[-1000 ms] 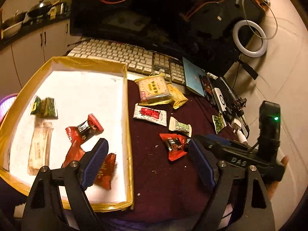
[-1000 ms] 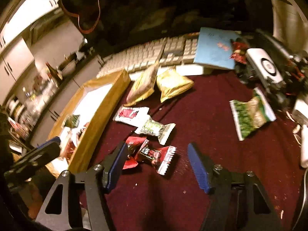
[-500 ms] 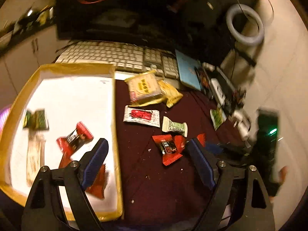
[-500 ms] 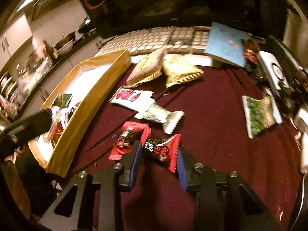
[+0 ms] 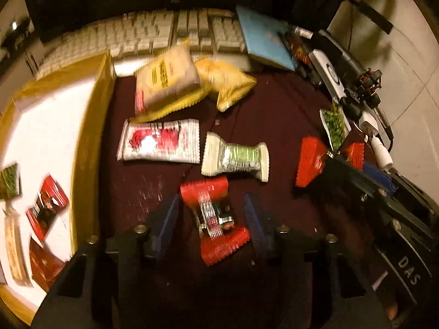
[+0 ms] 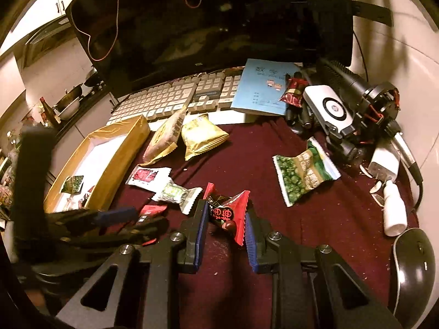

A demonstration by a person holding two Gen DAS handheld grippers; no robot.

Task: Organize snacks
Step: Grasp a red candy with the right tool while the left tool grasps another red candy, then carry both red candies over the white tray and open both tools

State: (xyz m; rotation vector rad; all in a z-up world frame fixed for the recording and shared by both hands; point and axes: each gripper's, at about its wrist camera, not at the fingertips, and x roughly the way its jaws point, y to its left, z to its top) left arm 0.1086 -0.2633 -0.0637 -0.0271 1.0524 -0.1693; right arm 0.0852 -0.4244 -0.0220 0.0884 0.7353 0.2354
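Observation:
On the dark red cloth lies a red-wrapped candy [image 5: 216,219], straddled by the blue pads of my left gripper [image 5: 211,219]. Its jaws are closing, with a gap still showing on each side of the wrapper. My right gripper [image 6: 226,227] is shut on a second red candy [image 6: 229,213], which the left wrist view shows at the right [image 5: 312,161]. The yellow-rimmed tray [image 5: 90,137] at the left holds several snacks. Loose on the cloth are a white-and-red packet [image 5: 159,144], a green-and-white candy [image 5: 236,159], two yellow packets [image 5: 167,82] and a green pea packet [image 6: 304,175].
A keyboard [image 6: 164,98] and a dark monitor [image 6: 219,27] close off the back. A blue booklet [image 6: 263,87], black gadgets and cables [image 6: 343,104], a small white bottle [image 6: 393,208] and a mouse [image 6: 414,271] crowd the right side.
My left gripper has swung right from over the tray, come down around a red candy, and its jaws have narrowed. My right gripper has closed on the other red candy.

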